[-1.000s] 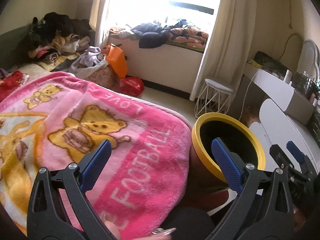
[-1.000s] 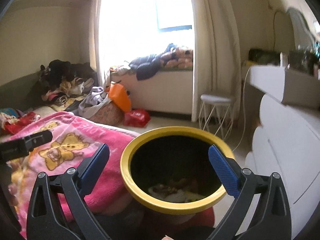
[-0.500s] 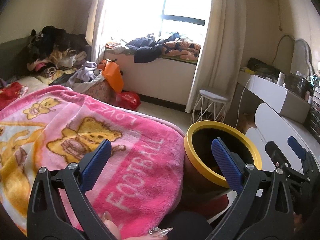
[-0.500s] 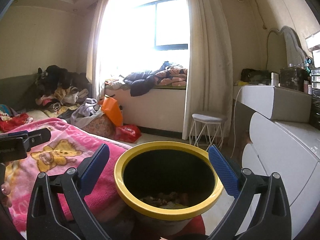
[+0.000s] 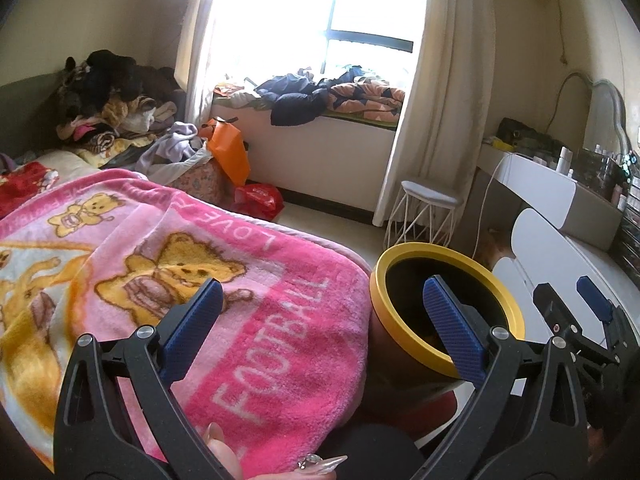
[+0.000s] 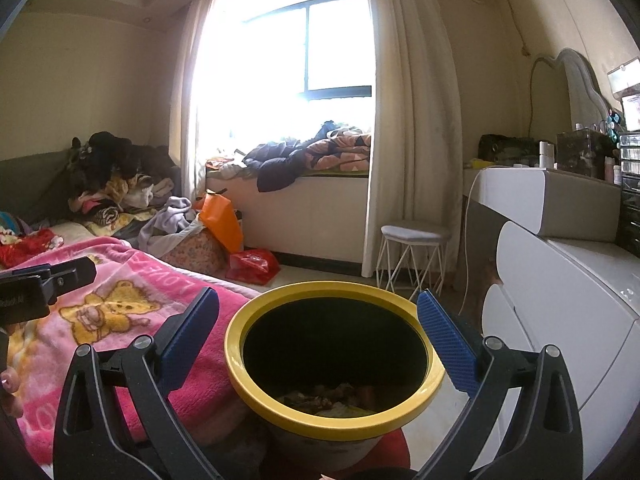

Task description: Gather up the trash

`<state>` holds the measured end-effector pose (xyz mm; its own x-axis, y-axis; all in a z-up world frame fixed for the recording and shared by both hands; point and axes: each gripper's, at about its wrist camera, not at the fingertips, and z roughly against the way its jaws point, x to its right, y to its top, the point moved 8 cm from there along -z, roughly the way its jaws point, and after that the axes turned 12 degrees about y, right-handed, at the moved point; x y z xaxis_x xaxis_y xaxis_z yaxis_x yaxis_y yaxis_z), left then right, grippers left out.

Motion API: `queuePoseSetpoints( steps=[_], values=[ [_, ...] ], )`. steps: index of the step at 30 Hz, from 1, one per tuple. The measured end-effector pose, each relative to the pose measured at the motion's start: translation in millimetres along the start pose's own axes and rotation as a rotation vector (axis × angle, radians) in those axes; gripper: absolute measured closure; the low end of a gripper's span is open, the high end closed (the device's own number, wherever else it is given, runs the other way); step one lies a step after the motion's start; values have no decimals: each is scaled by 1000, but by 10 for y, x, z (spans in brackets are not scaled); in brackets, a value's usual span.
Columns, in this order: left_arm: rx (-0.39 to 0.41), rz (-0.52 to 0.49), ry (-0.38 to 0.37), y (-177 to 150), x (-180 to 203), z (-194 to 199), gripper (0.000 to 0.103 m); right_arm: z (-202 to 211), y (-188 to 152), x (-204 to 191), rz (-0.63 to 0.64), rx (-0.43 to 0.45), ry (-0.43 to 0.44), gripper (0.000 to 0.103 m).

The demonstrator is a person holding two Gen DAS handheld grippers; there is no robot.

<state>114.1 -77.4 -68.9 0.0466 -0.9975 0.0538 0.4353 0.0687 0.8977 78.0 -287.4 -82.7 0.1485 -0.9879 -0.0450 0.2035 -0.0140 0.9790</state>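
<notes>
Beside the bed, at its near corner: yellow-rimmed bin (image 6: 336,364), upright, touching the hanging edge of the pink blanket (image 5: 224,304). Trash (image 6: 332,394) visible at the bottom, dark and indistinct; individual pieces not identifiable.

Right gripper (image 6: 318,338): spread wide, empty, raised over the bin mouth with one blue pad to each side of the rim. Left gripper (image 5: 322,330): likewise wide and empty, above the blanket corner, right pad overlapping the bin rim in view. No loose trash identifiable on the blanket or the floor nearby.

Likely step: locate the next piece to collect.

Hazards:
- Tipping. Cause: a pad or arm catching the rim while swinging away; bin stands at the bed edge, apparently unsecured.
- Snagging. Cause: left pads dragging through the plush blanket, pulling it against the bin.
- Wrong pick. Cause: red bag (image 5: 258,198) and orange bag (image 5: 228,150) near the window seat lying among clothing; trash or belongings, cannot tell.
</notes>
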Motion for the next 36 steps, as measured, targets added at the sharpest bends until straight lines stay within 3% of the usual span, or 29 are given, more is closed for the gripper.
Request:
queuePoseSetpoints(
  steps=[36],
  values=[
    [1,3,13,-26,-37,-21,11,-3,-32,48,-11,3,-8,6]
  ],
)
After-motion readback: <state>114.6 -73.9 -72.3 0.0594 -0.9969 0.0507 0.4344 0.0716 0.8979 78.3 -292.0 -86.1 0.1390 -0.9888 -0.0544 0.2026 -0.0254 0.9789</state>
